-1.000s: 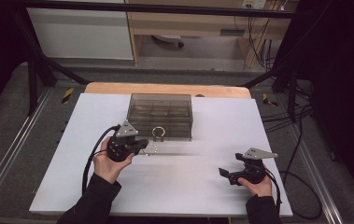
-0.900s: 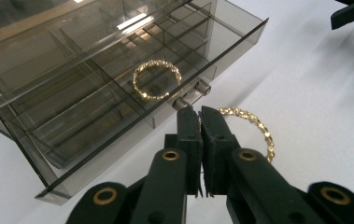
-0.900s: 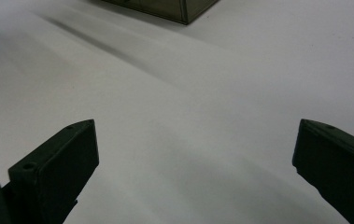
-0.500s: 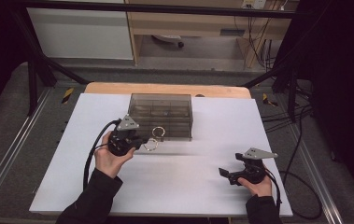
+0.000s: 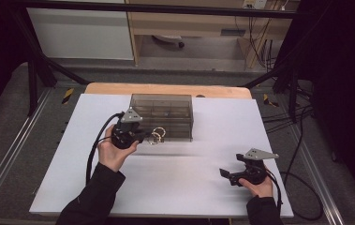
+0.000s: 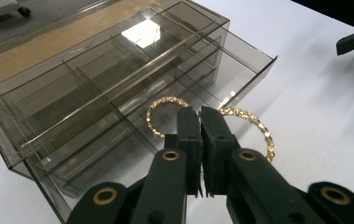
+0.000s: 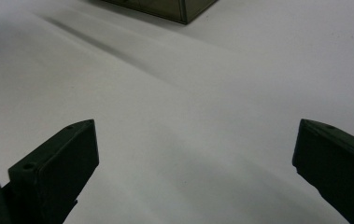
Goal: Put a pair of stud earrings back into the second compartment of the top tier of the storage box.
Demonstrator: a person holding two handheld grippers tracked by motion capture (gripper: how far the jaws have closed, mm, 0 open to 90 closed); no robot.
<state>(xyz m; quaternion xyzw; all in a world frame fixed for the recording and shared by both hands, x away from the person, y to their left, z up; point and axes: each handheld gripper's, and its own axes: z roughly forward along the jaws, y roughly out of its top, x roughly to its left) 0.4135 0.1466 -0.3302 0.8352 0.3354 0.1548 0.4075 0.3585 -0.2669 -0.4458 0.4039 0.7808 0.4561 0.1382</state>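
Observation:
A smoked clear organiser box [image 5: 162,108] with several compartments stands at the back middle of the white table [image 5: 203,187]; one drawer [image 6: 240,65] is pulled out. My left gripper [image 5: 143,136] [image 6: 200,114] is held just above the table in front of the box. It is shut on two gold beaded bracelets [image 5: 157,136] [image 6: 260,129], whose loops hang to either side of its jaws over the drawer's front. My right gripper [image 5: 225,175] [image 7: 193,154] stands open near the table's front right, nothing between its jaws.
A wooden board [image 5: 166,89] edges the table behind the box. Metal rails [image 5: 6,154] run along both sides. Cables [image 5: 301,187] trail off the right edge. The box's near corner [image 7: 177,10] lies far ahead of the right gripper.
My left gripper has risen a little and moved towards the box, carrying the bracelets with it. The right gripper has kept still.

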